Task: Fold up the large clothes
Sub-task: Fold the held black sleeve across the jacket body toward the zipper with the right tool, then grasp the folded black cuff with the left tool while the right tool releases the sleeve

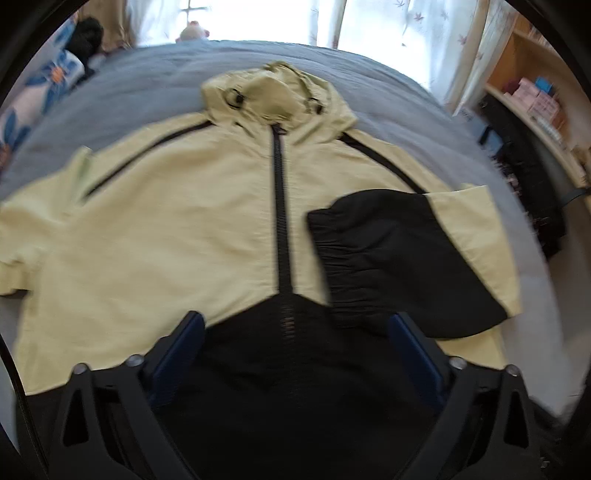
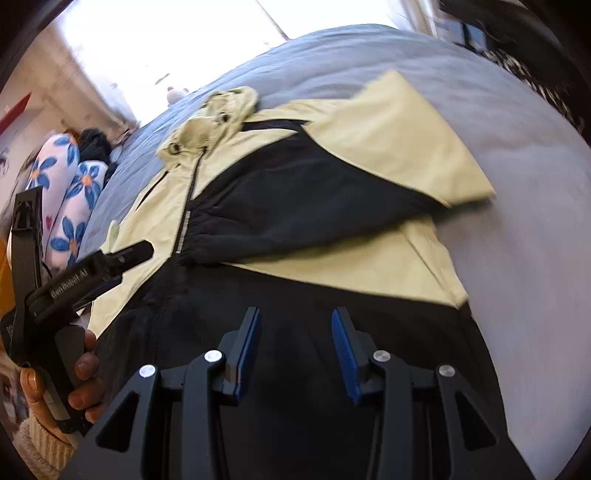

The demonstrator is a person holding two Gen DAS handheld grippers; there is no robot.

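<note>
Both grippers, left (image 1: 295, 328) and right (image 2: 295, 325), hover spread over the jacket (image 1: 177, 221) on the bed (image 1: 129, 85). Only the right view shows the hand (image 2: 83, 373) holding the left one.

**Two wrist cams, same jacket, different angles**

Left wrist fisheye sits low over the hem, looking straight up the black zipper (image 1: 280, 206) of the pale yellow-green and black hooded jacket (image 1: 177, 221) toward the bright curtained window (image 1: 258, 18). Right wrist fisheye hangs close over the hem too, but tilted and off to the jacket's right side. Both share the jacket (image 2: 388, 140), the grey-blue bedsheet (image 2: 406, 51) and the blue-flowered white pillow (image 2: 70, 206).
</note>
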